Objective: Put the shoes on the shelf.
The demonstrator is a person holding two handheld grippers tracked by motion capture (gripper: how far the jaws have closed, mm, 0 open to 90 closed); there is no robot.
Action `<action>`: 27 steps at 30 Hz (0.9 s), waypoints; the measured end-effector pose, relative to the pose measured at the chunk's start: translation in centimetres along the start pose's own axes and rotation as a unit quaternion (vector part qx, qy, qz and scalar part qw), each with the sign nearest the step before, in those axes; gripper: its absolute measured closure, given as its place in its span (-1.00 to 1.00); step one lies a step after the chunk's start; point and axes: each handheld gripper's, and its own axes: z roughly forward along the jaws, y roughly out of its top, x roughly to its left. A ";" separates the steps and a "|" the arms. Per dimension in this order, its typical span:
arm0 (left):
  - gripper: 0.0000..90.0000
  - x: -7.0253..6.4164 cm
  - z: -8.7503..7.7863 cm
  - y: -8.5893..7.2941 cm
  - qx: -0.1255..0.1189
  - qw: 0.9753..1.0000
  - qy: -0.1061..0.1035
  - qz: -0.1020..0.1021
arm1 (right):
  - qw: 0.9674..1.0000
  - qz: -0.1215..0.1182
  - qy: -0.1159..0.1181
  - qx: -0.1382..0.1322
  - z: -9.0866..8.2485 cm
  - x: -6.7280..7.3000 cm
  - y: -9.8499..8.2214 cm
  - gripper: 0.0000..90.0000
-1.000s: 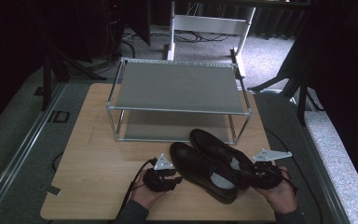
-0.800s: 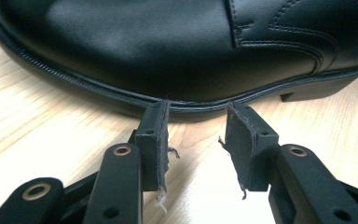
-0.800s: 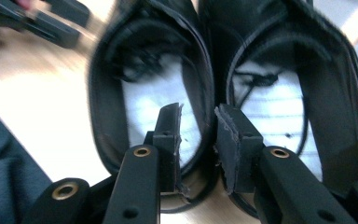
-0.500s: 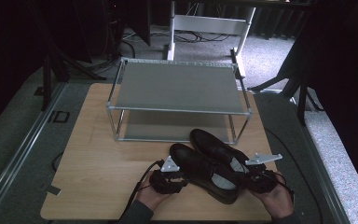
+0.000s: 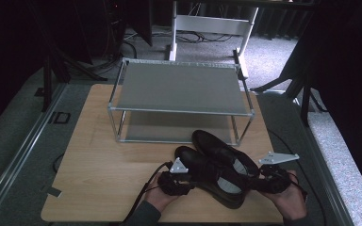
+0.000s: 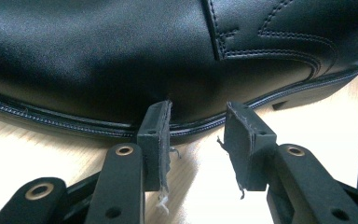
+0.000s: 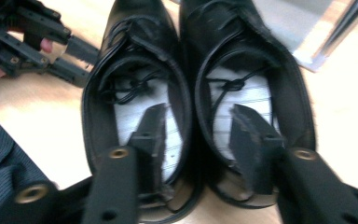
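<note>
on the wooden top: everything sits toward the near edge, by the person's hands.
table (image 5: 99, 169): light wood board, bare at its left half.
shoe rack (image 5: 179, 89): two grey shelves in a metal frame, standing at the far half of the table, just behind the shoes.
pair of black shoes (image 5: 217, 165): side by side and touching, lying at a slant on the table in front of the rack, toes toward the rack, heels toward the right hand; white insoles show in the right gripper view.
left hand-held gripper (image 6: 198, 133): jaws apart, nothing between them, tips right at the welt of the near shoe's (image 6: 121, 60) side; whether they touch it is unclear.
right hand-held gripper (image 7: 198, 121): jaws have just been opening; they stand spread, one over each shoe's heel opening, with the two adjoining inner walls between them and no pad pressing.
</note>
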 end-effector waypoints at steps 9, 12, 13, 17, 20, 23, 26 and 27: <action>0.35 0.0 0.0 0.0 0.000 1.000 0.001 -0.001 | 0.997 -0.020 -0.005 0.078 3.8 -0.3 0.3 -0.13; 0.35 -0.1 0.1 0.0 0.000 1.000 0.002 0.000 | 0.994 -0.022 -0.016 0.105 4.7 -0.3 0.1 -0.01; 0.35 0.0 0.1 0.1 0.000 1.000 0.003 0.000 | 0.994 -0.022 -0.016 0.108 4.8 -0.3 0.2 0.05; 0.35 0.0 0.2 0.2 -0.003 1.000 0.008 -0.001 | 0.993 -0.020 -0.003 0.119 5.2 -0.3 0.3 0.28; 0.35 0.1 0.3 0.4 -0.005 1.000 0.010 -0.003 | 0.992 -0.024 0.003 0.127 5.3 -0.3 0.4 0.45; 0.35 0.2 0.2 0.6 -0.006 1.000 0.014 -0.002 | 0.991 -0.025 0.017 0.131 5.5 -0.2 0.5 0.64; 0.35 0.3 0.2 0.6 -0.012 1.000 0.015 -0.005 | 0.992 -0.028 0.010 0.124 5.4 -0.1 0.5 0.74; 0.35 0.3 0.2 0.6 -0.013 1.000 0.016 -0.005 | 0.992 -0.028 0.008 0.121 5.4 -0.1 0.4 0.76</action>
